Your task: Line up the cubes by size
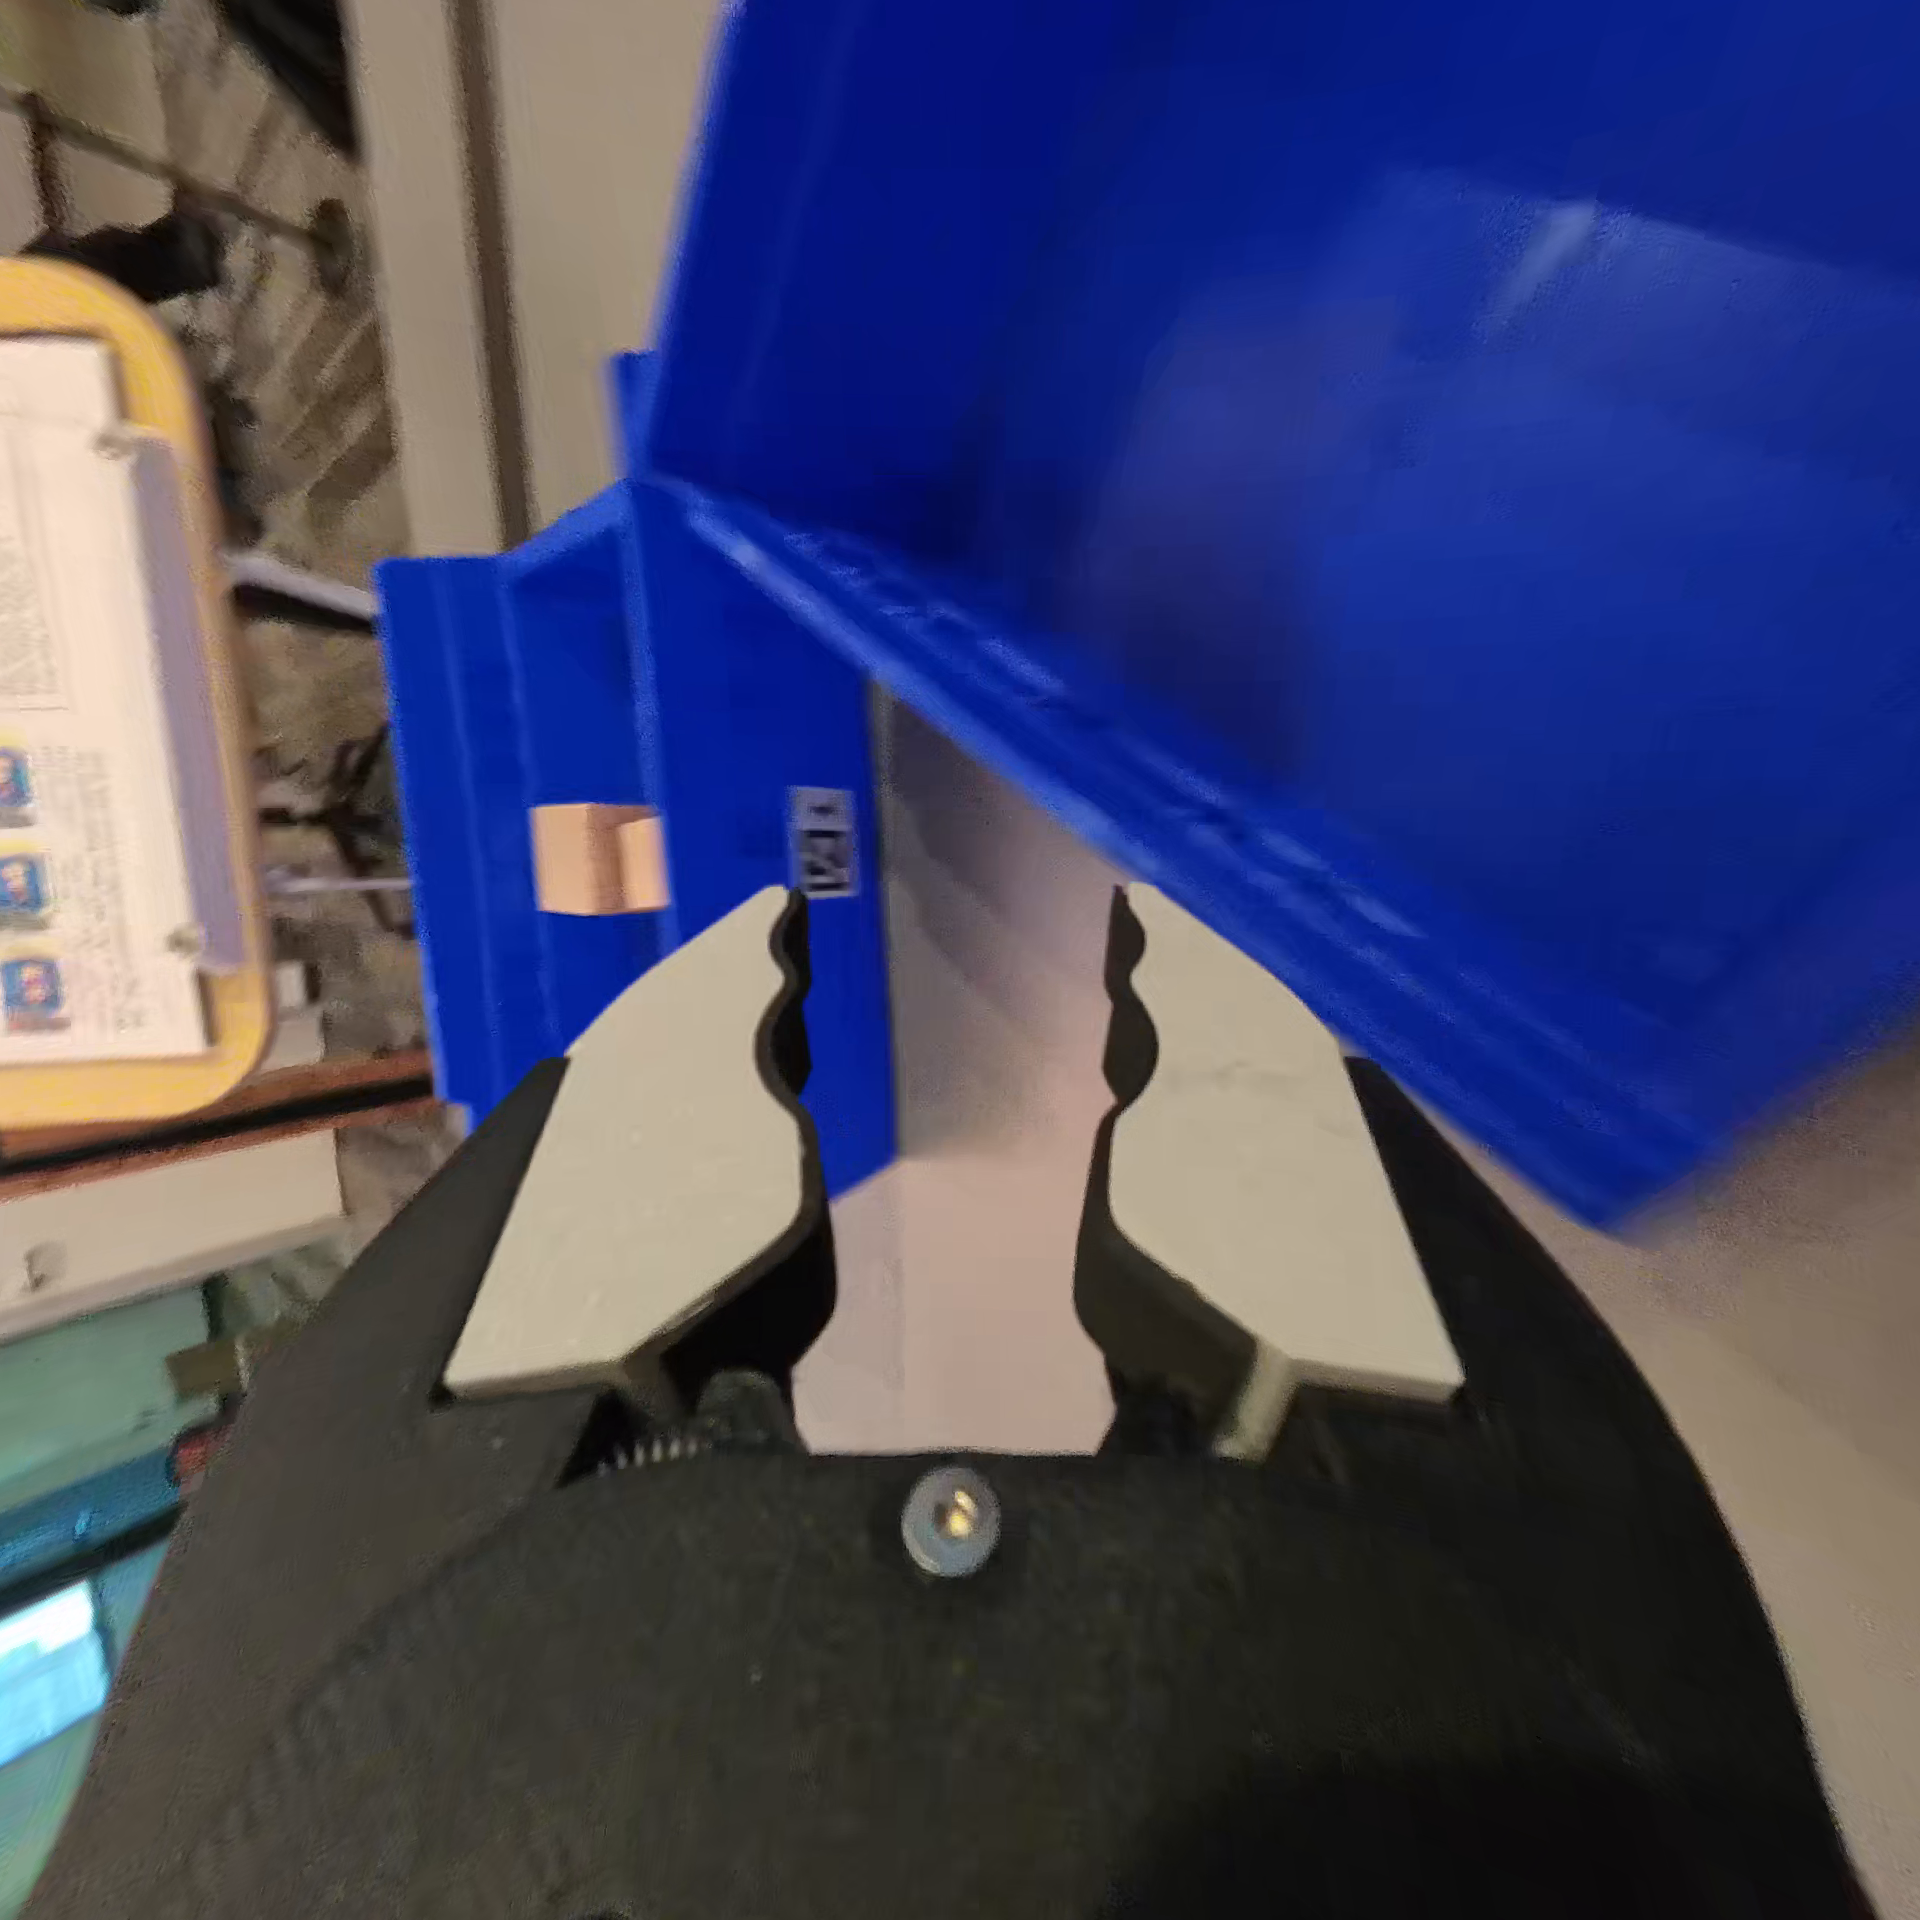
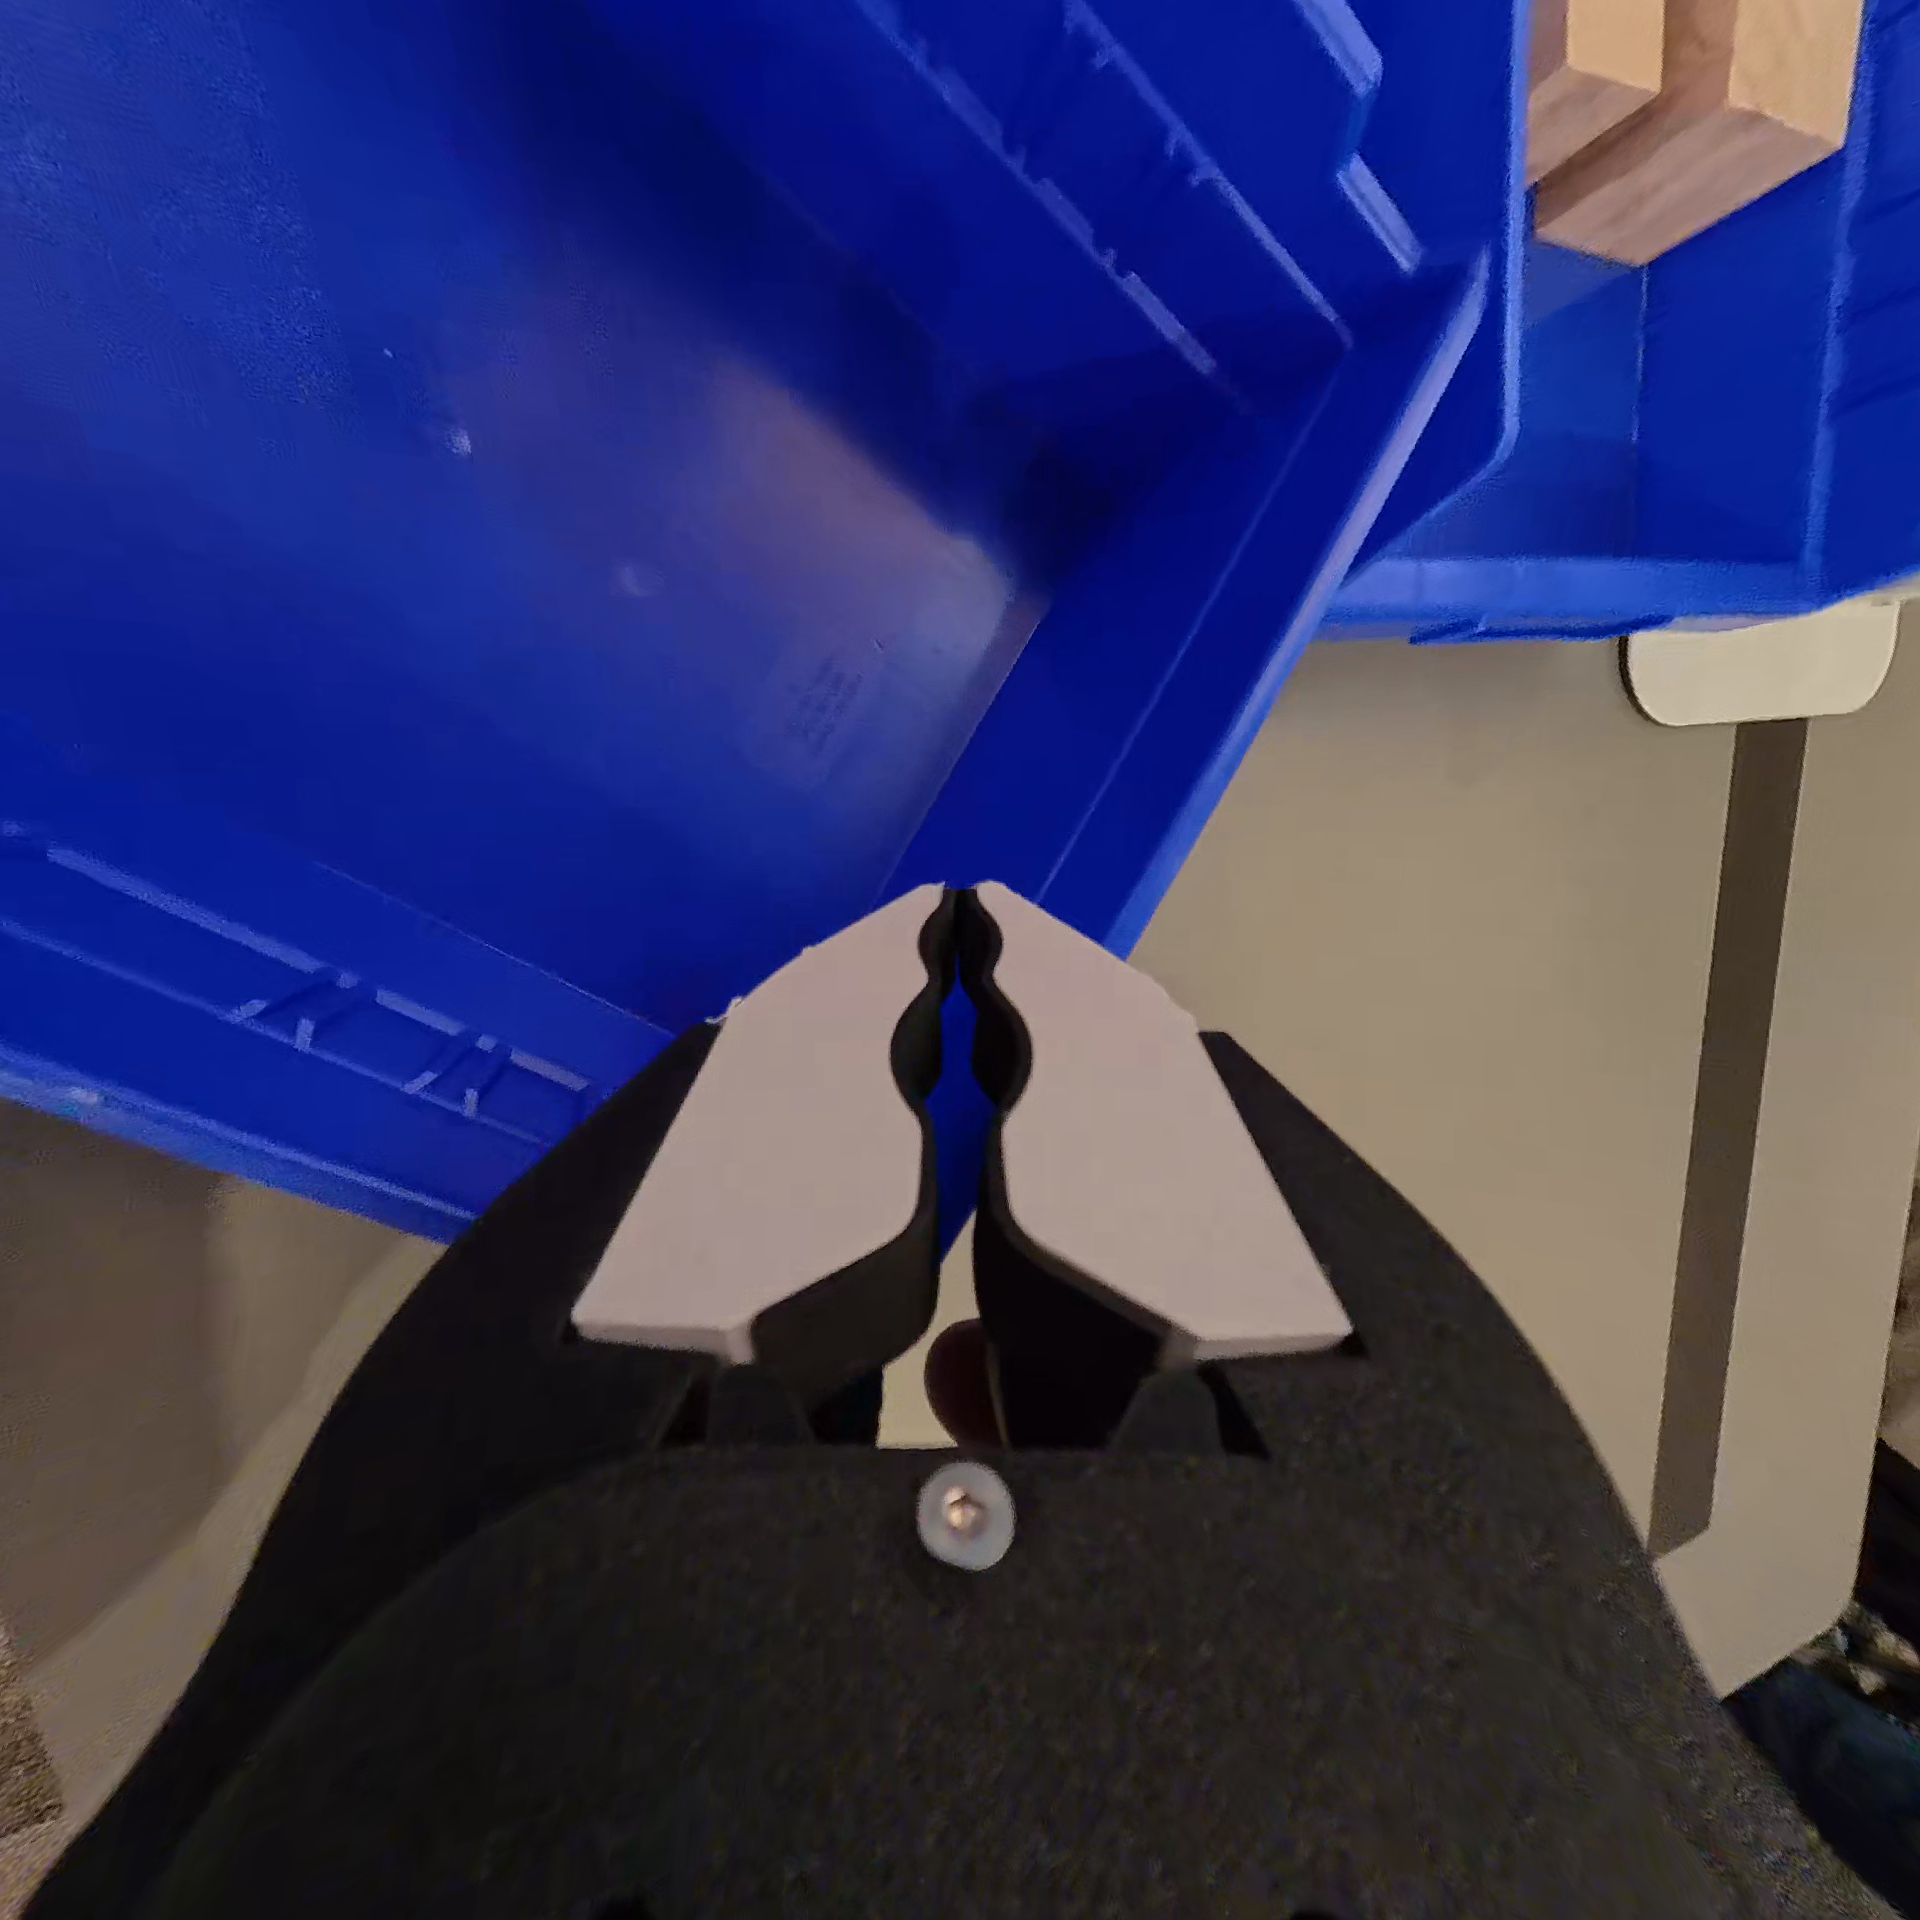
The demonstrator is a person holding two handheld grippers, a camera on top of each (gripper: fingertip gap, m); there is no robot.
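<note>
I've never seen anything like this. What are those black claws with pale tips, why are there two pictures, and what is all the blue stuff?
Each claw is a hand-held gripper with a camera looking along its two fingers, so each picture is one gripper's own view. The left gripper has its fingers spread apart with nothing between them. The right gripper is pinched shut on the wall of a tilted blue plastic bin. A second blue bin behind it holds wooden cubes; the left view also shows one small wooden cube. Everything sits on a pale table.
</note>
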